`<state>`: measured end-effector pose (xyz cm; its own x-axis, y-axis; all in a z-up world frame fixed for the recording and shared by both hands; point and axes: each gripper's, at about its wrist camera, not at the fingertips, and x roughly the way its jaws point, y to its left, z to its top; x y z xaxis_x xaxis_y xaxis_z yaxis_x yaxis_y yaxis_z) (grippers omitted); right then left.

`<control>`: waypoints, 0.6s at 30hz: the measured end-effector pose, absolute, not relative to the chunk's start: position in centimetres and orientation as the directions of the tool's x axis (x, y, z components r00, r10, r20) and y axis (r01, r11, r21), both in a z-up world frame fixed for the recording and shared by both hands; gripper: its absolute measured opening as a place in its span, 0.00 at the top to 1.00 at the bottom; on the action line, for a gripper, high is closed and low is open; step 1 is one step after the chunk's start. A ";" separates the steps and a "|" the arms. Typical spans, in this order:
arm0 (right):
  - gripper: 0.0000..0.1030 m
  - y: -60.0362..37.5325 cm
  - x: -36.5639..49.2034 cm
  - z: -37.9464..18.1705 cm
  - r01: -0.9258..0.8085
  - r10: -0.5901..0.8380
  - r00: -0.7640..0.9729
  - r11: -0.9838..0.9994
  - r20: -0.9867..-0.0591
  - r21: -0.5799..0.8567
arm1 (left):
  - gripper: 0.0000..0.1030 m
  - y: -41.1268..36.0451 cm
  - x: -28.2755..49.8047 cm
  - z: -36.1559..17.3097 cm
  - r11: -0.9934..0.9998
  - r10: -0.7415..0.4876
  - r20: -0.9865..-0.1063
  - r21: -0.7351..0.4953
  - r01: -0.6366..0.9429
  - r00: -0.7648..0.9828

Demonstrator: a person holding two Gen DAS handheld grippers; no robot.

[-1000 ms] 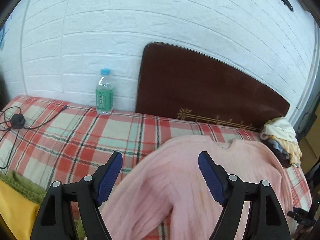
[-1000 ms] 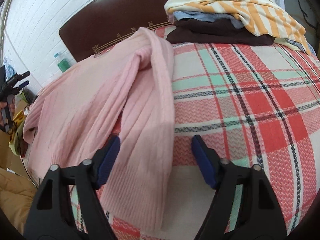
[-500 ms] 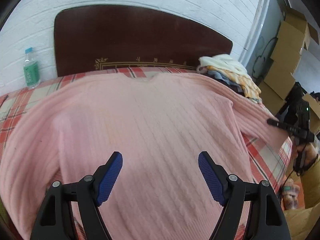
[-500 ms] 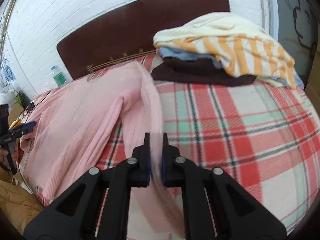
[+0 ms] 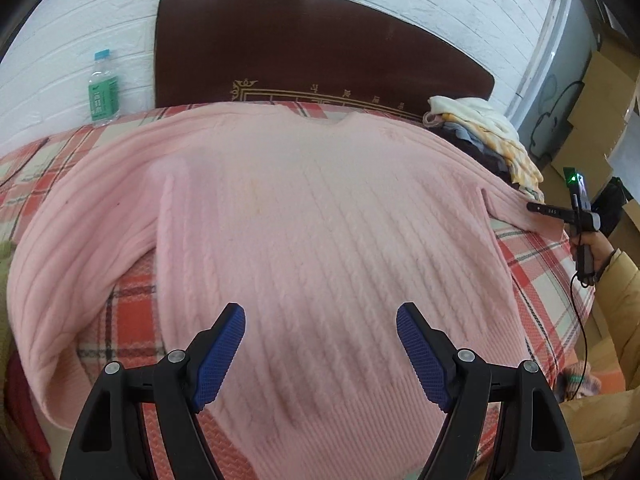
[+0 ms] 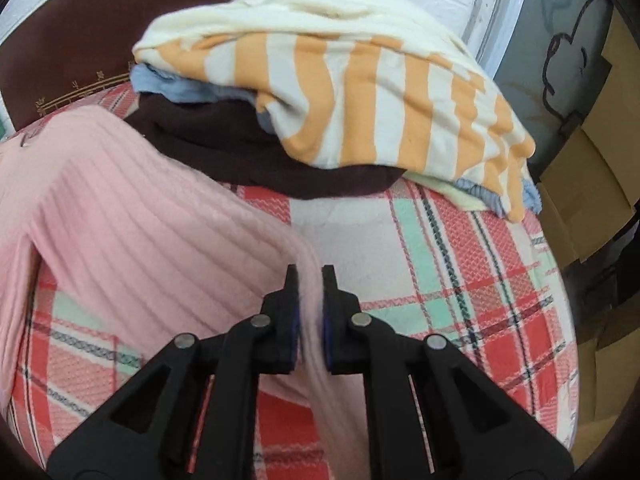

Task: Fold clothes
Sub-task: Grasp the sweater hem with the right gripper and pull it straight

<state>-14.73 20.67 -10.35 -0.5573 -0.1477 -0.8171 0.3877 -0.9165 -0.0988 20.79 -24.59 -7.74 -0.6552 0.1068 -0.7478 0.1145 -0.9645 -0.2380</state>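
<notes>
A pink cable-knit sweater point(image 5: 312, 220) lies spread on the plaid bed cover point(image 5: 536, 284), neck toward the headboard. My left gripper point(image 5: 320, 344) is open and empty, hovering over the sweater's lower hem. My right gripper point(image 6: 309, 280) is shut on the sweater's right sleeve point(image 6: 132, 224) near the cuff and holds it stretched out to the right; it also shows in the left wrist view point(image 5: 536, 208) at the sleeve's end.
A pile of clothes topped by an orange-striped garment point(image 6: 360, 84) sits at the bed's far right. A dark brown headboard point(image 5: 320, 48) stands against the white brick wall. A water bottle point(image 5: 102, 88) stands at far left. Cardboard boxes point(image 5: 604, 92) stand at right.
My right gripper closed on the sleeve and pulled it out toward the right. My left gripper swung from the bed's left side to above the sweater's hem.
</notes>
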 end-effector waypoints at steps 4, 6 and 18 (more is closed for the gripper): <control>0.88 21.9 -15.3 -10.5 0.333 -0.184 -0.556 -0.943 -0.810 -0.014 | 0.22 -25.4 22.2 -7.7 -0.962 0.075 -0.755 -0.228 0.154 -0.651; 0.70 23.1 -14.6 -9.1 0.296 -0.200 -0.591 -0.955 -0.782 0.020 | 0.22 -25.7 22.8 -7.7 -0.959 0.061 -0.757 -0.225 0.172 -0.650; 0.37 16.8 1.3 -7.1 0.642 -0.740 -0.306 -0.625 -0.599 0.444 | 0.22 -27.9 25.3 -9.0 -0.931 0.085 -0.758 -0.291 0.219 -0.647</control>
